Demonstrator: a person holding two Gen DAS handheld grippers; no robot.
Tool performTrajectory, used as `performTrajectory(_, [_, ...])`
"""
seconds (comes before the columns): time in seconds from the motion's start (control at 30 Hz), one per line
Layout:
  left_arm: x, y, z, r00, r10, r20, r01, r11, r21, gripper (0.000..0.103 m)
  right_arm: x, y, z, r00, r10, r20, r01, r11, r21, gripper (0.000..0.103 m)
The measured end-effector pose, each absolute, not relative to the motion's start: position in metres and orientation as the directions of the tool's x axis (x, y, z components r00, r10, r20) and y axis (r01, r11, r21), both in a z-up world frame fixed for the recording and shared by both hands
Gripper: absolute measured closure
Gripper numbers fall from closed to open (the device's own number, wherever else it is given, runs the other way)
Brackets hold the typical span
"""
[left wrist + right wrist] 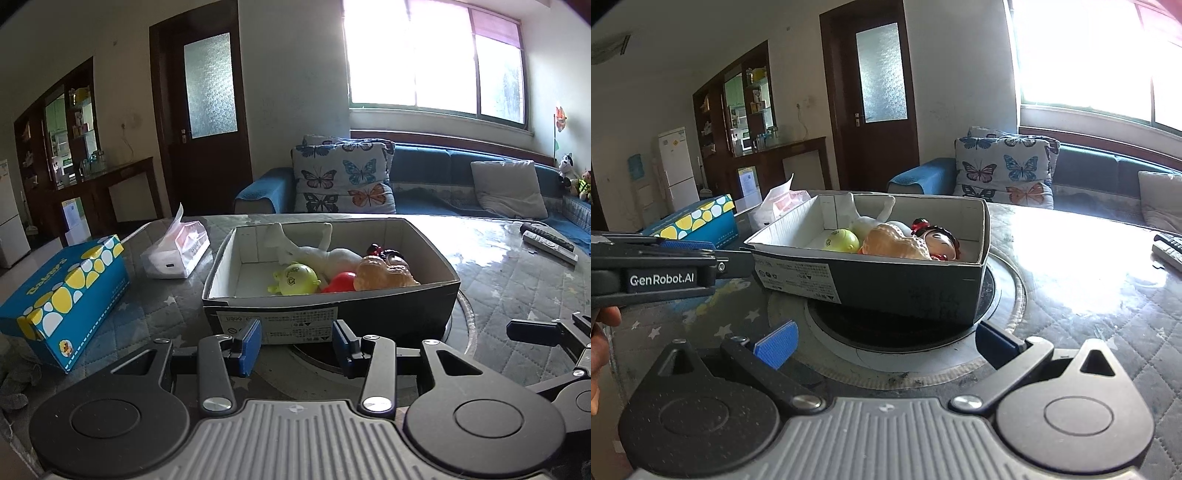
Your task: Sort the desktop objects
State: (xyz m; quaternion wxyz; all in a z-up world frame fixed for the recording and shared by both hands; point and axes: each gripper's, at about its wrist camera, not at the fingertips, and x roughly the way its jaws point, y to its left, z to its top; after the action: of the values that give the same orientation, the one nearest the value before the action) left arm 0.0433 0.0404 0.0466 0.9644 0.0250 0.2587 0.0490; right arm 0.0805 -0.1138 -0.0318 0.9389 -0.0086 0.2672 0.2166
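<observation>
Red toy point(341, 282) half hidden in box point(328, 306).

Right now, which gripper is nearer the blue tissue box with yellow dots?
Left. The left gripper sits in front of the cardboard box, with the blue tissue box just off its left side. The right gripper is farther right, beyond the left one.
</observation>
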Motion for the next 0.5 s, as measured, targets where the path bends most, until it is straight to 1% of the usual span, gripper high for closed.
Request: performTrajectory(0.5, [0.0433,0.039,0.0373,0.839,0.125,-0.53,-0.086,0.992,0.097,0.058,0.0786,-0.1062,-0.0385,0.748,0.39,-0.537,-0.418,0.905,0.074,0.0])
